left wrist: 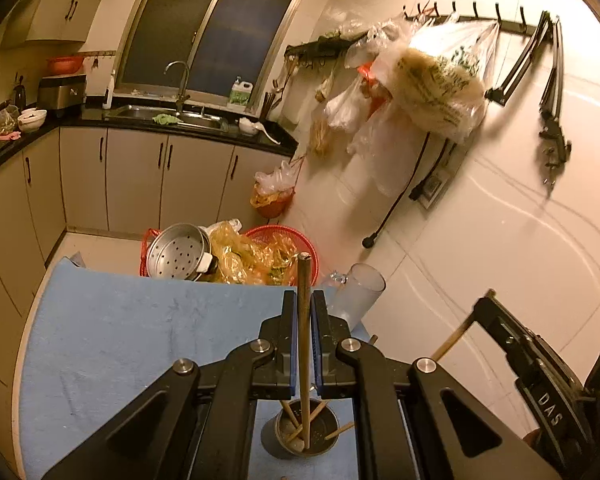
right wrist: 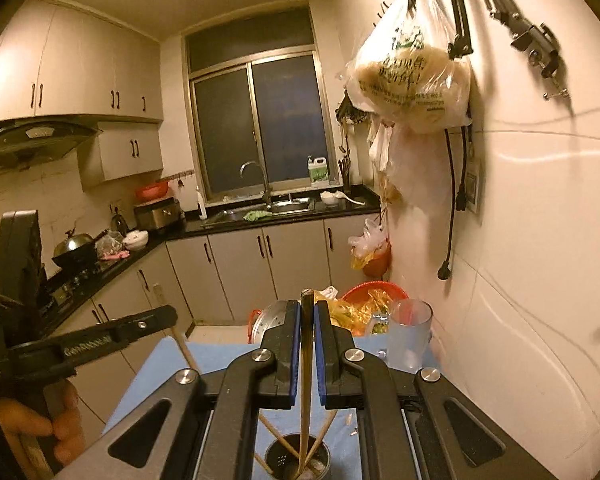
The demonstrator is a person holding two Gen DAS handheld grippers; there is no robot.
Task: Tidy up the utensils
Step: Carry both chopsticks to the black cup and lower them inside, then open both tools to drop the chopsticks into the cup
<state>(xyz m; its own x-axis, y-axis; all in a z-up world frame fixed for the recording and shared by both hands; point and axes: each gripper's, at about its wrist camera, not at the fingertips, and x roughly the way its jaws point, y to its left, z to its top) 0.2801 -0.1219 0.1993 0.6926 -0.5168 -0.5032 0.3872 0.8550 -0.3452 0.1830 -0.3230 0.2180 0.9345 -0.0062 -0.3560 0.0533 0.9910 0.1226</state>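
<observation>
Because the chopstick point(left wrist: 304, 344) in my left gripper point(left wrist: 304, 300) already has its lower end down inside the metal holder point(left wrist: 304, 436), the step in hand, as I judge it, is simply letting it go cleanly. It stands nearly upright between the blue pads, the fingers closed narrowly on its middle, its top end poking above the fingertips. I want to ease the jaws apart only a little, so the stick slides down the last bit instead of dropping and bouncing out, and then lift straight up so I do not catch its top. My right gripper point(right wrist: 307, 312) is in the same position: it pinches a second chopstick point(right wrist: 306, 380) upright, tip reaching into the holder point(right wrist: 298, 460), where other chopsticks point(right wrist: 276, 440) lean against the rim at crossing angles. I cannot tell whether either tip touches the bottom yet. With both tools crowded over one small cup, I think it wise to release one at a time and keep the two from knocking together. The holder sits on the blue mat point(left wrist: 140, 320), close under both wrists; a clear plastic cup point(right wrist: 410, 336) stands near the mat's far right corner beside the tiled wall, well clear of my work. Beyond the table edge lie a red basket point(left wrist: 296, 240) of yellow bags and a perforated steamer pot point(left wrist: 178, 252).
</observation>
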